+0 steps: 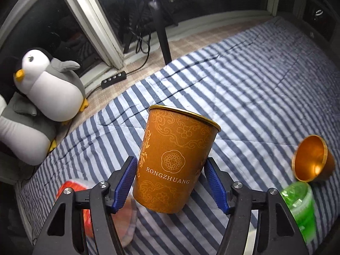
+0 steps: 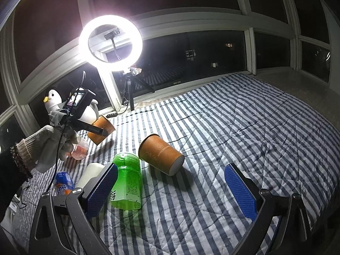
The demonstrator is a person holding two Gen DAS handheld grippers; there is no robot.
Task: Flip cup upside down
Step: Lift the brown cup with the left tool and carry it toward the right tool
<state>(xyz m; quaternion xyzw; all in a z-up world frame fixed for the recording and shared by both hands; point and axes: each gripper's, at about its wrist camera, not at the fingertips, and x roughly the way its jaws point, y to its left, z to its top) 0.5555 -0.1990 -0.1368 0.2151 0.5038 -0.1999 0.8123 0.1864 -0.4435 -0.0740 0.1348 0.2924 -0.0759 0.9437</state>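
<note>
In the left wrist view an orange paper cup (image 1: 172,159) marked RONGZHUANG sits between the blue pads of my left gripper (image 1: 170,180), rim up and tilted, lifted off the striped bed. The pads press its lower sides. The same cup (image 2: 101,129) shows in the right wrist view, held by the left gripper in a gloved hand (image 2: 42,144). A second orange cup (image 2: 161,155) lies on its side on the bed; it also shows at the right of the left wrist view (image 1: 312,159). My right gripper (image 2: 170,189) is open and empty, above the bed.
A green plastic cup (image 2: 127,182) lies beside the fallen cup, also in the left wrist view (image 1: 301,204). A clear reddish cup (image 1: 85,210), a white cup (image 2: 89,174) and a soda can (image 2: 62,182) are at the left. Penguin plush (image 1: 48,85), ring light (image 2: 110,42) on tripod, power strip (image 1: 113,79).
</note>
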